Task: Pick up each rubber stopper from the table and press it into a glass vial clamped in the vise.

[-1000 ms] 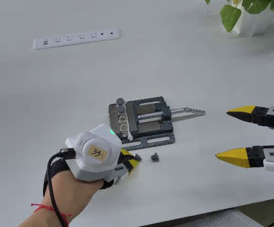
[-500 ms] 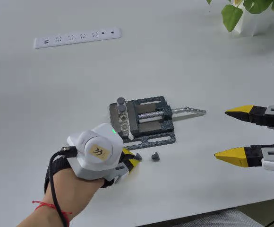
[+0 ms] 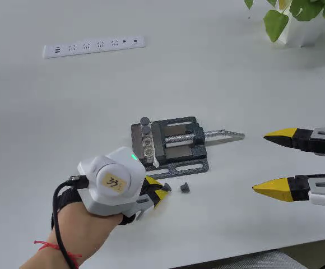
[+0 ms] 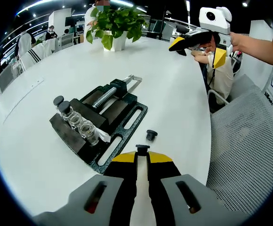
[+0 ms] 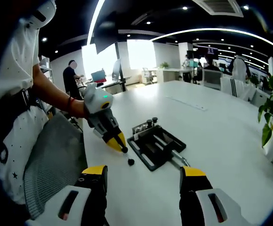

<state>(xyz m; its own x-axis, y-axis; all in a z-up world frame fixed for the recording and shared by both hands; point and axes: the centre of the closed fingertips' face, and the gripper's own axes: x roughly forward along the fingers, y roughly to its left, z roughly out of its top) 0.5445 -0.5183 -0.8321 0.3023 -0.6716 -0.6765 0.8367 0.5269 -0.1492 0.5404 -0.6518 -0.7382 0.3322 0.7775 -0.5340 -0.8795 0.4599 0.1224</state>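
A dark vise stands mid-table and clamps a row of glass vials. The two far vials carry dark stoppers; the two near ones are open-mouthed. My left gripper rests low just in front of the vise, shut on a small dark rubber stopper. A second stopper lies loose on the table beside it. My right gripper hovers open to the right, holding nothing.
A white power strip lies at the far left. A potted plant stands at the far right corner. The table's front edge runs close below the grippers, with a grey mesh chair beyond it.
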